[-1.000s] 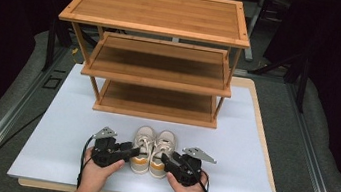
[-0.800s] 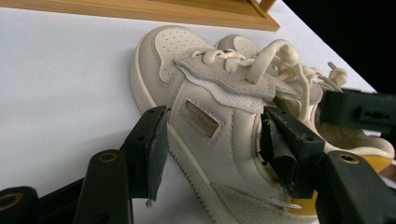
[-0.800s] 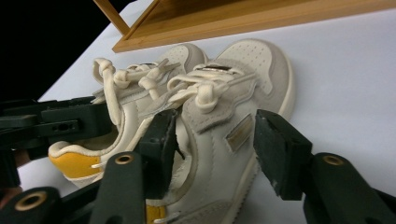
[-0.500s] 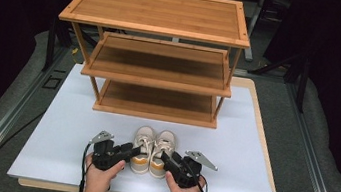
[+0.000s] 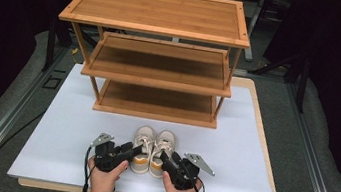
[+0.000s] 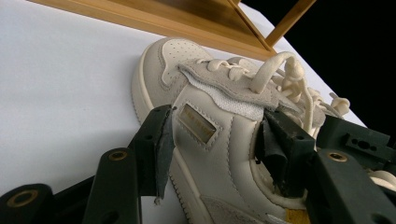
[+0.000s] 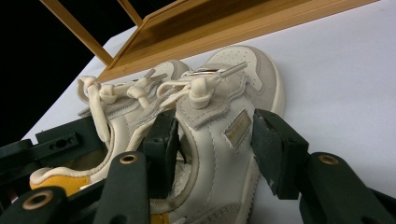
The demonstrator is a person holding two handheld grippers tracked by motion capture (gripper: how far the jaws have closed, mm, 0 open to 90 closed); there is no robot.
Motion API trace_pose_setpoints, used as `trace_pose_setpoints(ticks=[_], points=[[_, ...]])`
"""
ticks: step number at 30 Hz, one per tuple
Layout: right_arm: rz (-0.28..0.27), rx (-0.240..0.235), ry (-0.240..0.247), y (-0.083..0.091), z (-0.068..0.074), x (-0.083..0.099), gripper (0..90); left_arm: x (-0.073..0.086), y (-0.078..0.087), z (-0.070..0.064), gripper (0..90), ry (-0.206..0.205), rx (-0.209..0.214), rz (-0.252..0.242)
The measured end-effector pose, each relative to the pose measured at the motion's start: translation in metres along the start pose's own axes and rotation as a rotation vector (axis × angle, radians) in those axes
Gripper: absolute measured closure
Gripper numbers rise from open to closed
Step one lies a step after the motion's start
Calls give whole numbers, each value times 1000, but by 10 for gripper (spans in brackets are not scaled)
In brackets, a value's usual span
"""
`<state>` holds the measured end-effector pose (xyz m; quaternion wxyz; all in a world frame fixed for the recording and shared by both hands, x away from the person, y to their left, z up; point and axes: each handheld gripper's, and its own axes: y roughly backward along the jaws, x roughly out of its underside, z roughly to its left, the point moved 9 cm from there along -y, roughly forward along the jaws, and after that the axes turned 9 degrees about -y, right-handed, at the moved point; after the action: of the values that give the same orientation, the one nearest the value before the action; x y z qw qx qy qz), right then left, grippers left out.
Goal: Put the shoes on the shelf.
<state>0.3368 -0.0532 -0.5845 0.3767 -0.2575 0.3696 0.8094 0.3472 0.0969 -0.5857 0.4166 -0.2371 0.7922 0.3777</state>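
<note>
A pair of small cream sneakers with yellow heel linings stands toes-forward on the white board, left shoe (image 5: 144, 140) beside right shoe (image 5: 165, 143). My left gripper (image 5: 136, 150) reaches in from the left and is open. Its jaws straddle the left shoe (image 6: 201, 93), one pad against the outer side and the other inside the collar. My right gripper (image 5: 165, 157) mirrors it, open around the outer side wall of the right shoe (image 7: 233, 88). One of its jaws sits in the shoe's opening and the other just outside. Both shoes rest flat.
A three-tier bamboo shoe rack (image 5: 160, 82) stands just beyond the shoes, all shelves bare. The white board (image 5: 63, 126) lies on a wooden table top. Metal rails (image 5: 9, 114) run along both sides. The left gripper's body (image 7: 56, 140) appears beside the shoes.
Both hands have shifted very slightly. The grippers stay at the shoes' sides, and the shoes have not moved.
</note>
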Motion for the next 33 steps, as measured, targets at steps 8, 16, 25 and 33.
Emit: trace_pose_setpoints(ticks=[8,16,25,33], points=[[14,27,-20,0,0,0,532,-1,-2,0,513,5,-12,-27],[-2,11,-34,-1,2,-1,540,-2,-2,0,528,4,-13,-27],[6,19,-23,0,2,-1,555,-3,-1,0,536,19,-15,-21],[-12,16,-18,-1,6,-5,557,-7,1,2,538,24,-11,-25]])
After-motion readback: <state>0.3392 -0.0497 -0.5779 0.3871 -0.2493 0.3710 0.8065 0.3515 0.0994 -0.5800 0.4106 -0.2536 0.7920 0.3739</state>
